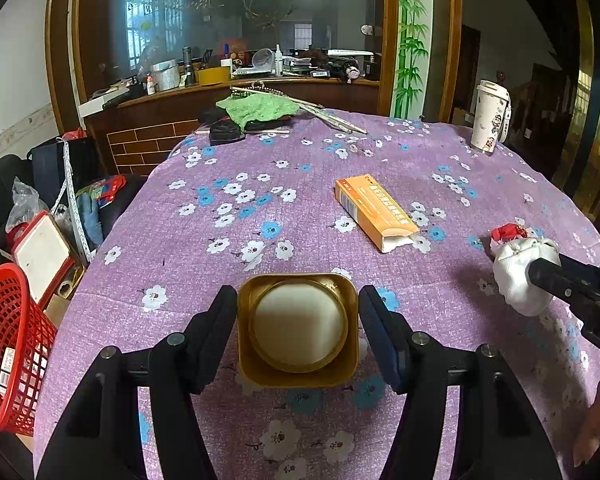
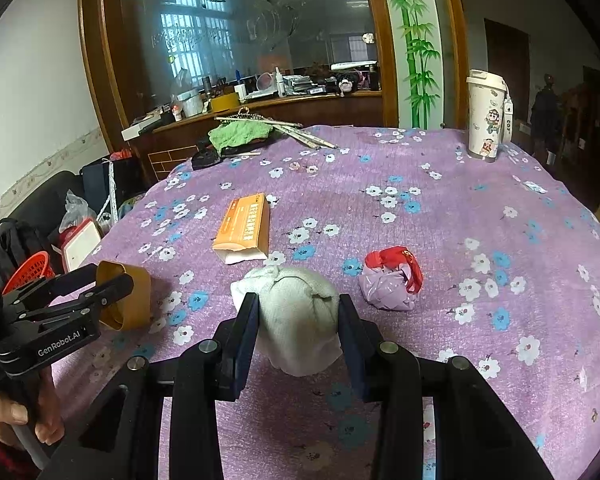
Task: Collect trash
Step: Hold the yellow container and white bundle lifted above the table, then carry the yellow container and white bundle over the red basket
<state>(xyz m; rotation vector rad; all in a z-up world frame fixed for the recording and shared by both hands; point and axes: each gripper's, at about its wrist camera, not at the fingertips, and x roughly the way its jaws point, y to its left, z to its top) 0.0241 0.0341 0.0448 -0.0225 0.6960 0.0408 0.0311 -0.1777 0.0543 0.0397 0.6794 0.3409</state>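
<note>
Left wrist view: the left hand-held gripper (image 1: 298, 330) grasps a gold square container (image 1: 298, 332), tipped so its open mouth faces the camera, above the purple floral desk (image 1: 220, 240). An orange box (image 1: 374, 212) lies flat, long axis running away leftward.

Right wrist view: the right hand-held gripper (image 2: 298, 320) clenches a white crumpled wad (image 2: 296, 312). A red-and-lilac wrapper (image 2: 392, 280) lies just beside it.

Desk cloth (image 1: 300, 208): purple, white and blue flower print. Tin (image 1: 298, 330): gold, cream inside. Box (image 1: 376, 212) at 1 o'clock: orange. Tissue wad (image 2: 296, 312): white. Wrapper (image 2: 392, 276) at 2 o'clock: red and lilac. Basket (image 1: 12, 344) at 9 o'clock: red mesh. Cup (image 2: 485, 116): white, cartoon print. Claws (image 1: 298, 332): black.
</note>
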